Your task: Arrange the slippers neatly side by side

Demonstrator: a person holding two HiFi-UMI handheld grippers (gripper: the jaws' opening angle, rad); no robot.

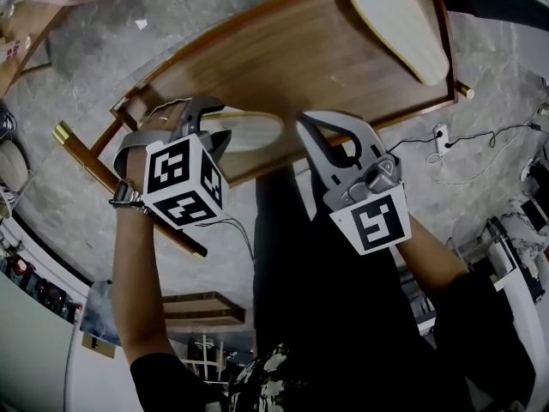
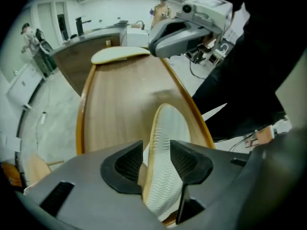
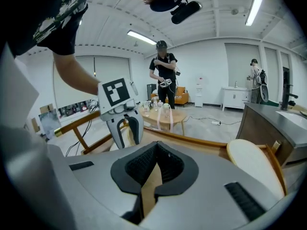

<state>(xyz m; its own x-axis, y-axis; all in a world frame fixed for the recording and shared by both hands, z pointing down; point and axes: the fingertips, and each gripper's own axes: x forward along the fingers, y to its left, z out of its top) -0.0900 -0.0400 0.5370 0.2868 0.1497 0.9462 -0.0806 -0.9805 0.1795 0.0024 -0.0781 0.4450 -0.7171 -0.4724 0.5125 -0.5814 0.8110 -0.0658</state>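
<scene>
Two pale slippers lie on a long wooden table [image 1: 300, 58]. One slipper [image 1: 399, 24] rests at the far right end. The other slipper [image 1: 253, 131] lies at the near edge, ribbed sole up [image 2: 165, 147]. My left gripper [image 1: 210, 118] points steeply down over its end, and the jaws stand wide on either side of it [image 2: 157, 164]; I see no squeeze on it. My right gripper [image 1: 307, 125] hovers beside it, above the table's near edge, shut and empty [image 3: 156, 164]. From the right gripper view the left gripper [image 3: 122, 128] and the far slipper [image 3: 254, 169] both show.
The table has a raised rim and brass-capped legs [image 1: 64, 133]. Grey stone floor lies around it, with a power strip and cables [image 1: 442, 136] at the right. People stand in the background [image 3: 163, 75] behind a small round table [image 3: 165, 116].
</scene>
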